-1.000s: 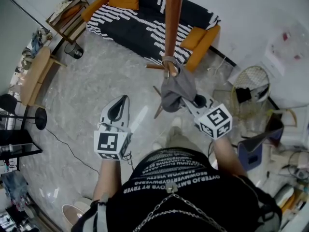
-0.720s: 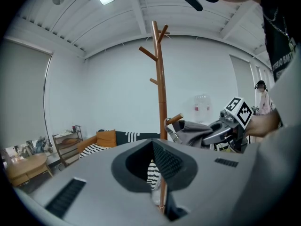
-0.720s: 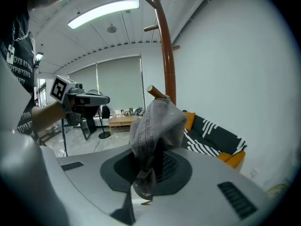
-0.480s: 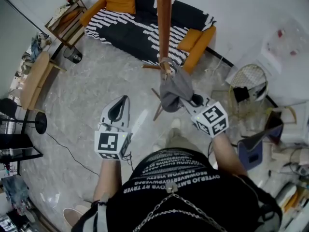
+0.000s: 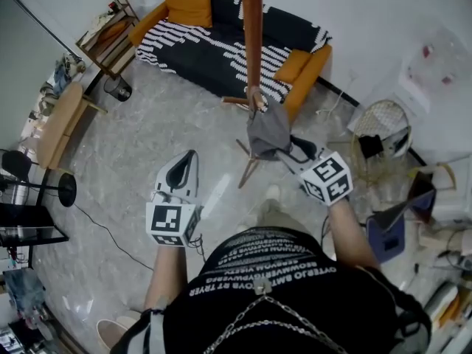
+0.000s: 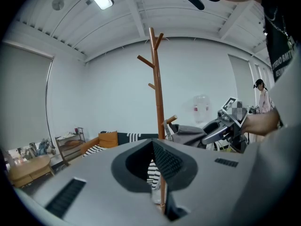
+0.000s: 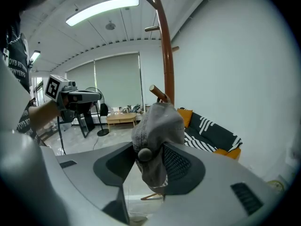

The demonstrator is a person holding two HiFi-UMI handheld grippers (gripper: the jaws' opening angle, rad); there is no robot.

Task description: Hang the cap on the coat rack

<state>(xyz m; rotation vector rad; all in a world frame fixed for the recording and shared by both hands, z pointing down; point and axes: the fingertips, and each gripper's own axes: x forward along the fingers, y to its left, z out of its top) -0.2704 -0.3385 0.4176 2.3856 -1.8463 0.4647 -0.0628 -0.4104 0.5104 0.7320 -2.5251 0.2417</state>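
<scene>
The grey cap [image 5: 267,133] hangs from a short peg [image 5: 255,99] on the wooden coat rack pole [image 5: 253,43]. My right gripper [image 5: 289,150] sits just right of the cap. Its jaws have just been opening. In the right gripper view the cap [image 7: 157,126] droops between the spread jaws of the right gripper [image 7: 148,161], with a clear gap on the left side, below the peg [image 7: 159,92] and pole [image 7: 167,55]. My left gripper [image 5: 190,154] hovers lower left, shut and empty. The left gripper view shows the left gripper [image 6: 155,173], the pole [image 6: 155,88] and the cap [image 6: 188,134].
The rack's splayed legs [image 5: 245,169] stand on the marble floor. A striped sofa with orange cushions [image 5: 221,35] is behind the rack. A wooden bench [image 5: 55,120] and shelf [image 5: 103,28] stand at left, a wire basket [image 5: 383,124] and blue chair [image 5: 383,231] at right. A person [image 6: 261,98] stands far right.
The right gripper's jaws have spread apart and let go of the cap, which stays on the peg. The left gripper has barely shifted.
</scene>
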